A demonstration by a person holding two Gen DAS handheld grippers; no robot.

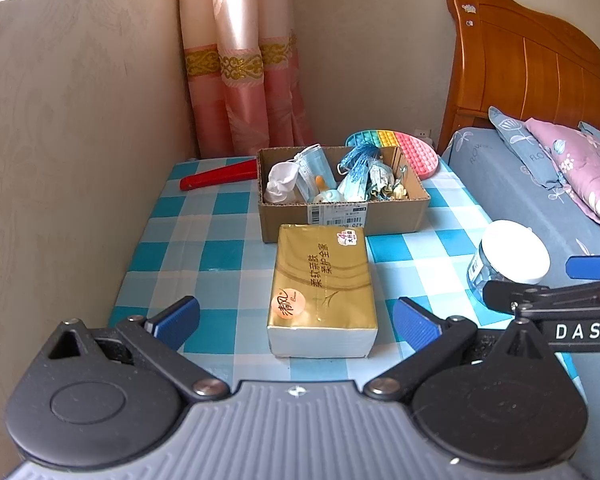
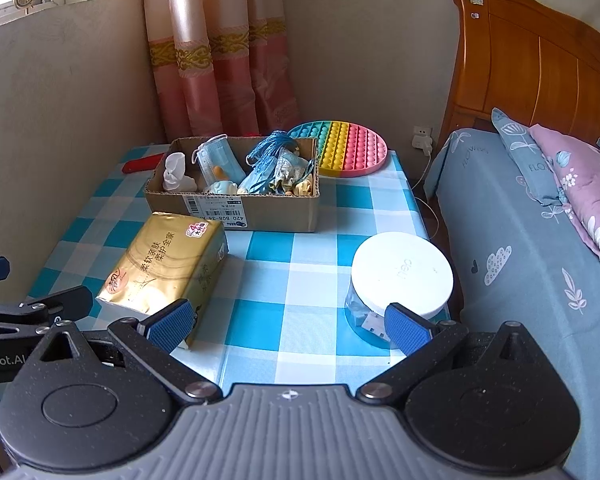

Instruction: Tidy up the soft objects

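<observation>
A cardboard box [image 1: 342, 216] [image 2: 260, 212] stands at the back of the checked table [image 1: 204, 240] [image 2: 300, 272]. It holds face masks [image 1: 314, 168] [image 2: 218, 158], a white sock [image 1: 280, 182] [image 2: 175, 172], a blue tassel [image 1: 358, 160] [image 2: 272, 144] and small soft toys. A gold tissue pack [image 1: 322, 292] [image 2: 164, 272] lies in front of the box. My left gripper [image 1: 296, 322] is open and empty, its fingers either side of the pack's near end. My right gripper [image 2: 288, 324] is open and empty above the table's near edge.
A clear jar with a white lid [image 1: 514, 258] [image 2: 400, 284] stands at the table's right side. A rainbow pop-it mat [image 1: 396, 150] [image 2: 342, 148] lies behind the box. A red object [image 1: 220, 176] [image 2: 142, 164] lies back left. The bed [image 2: 540, 260] is on the right, the wall on the left.
</observation>
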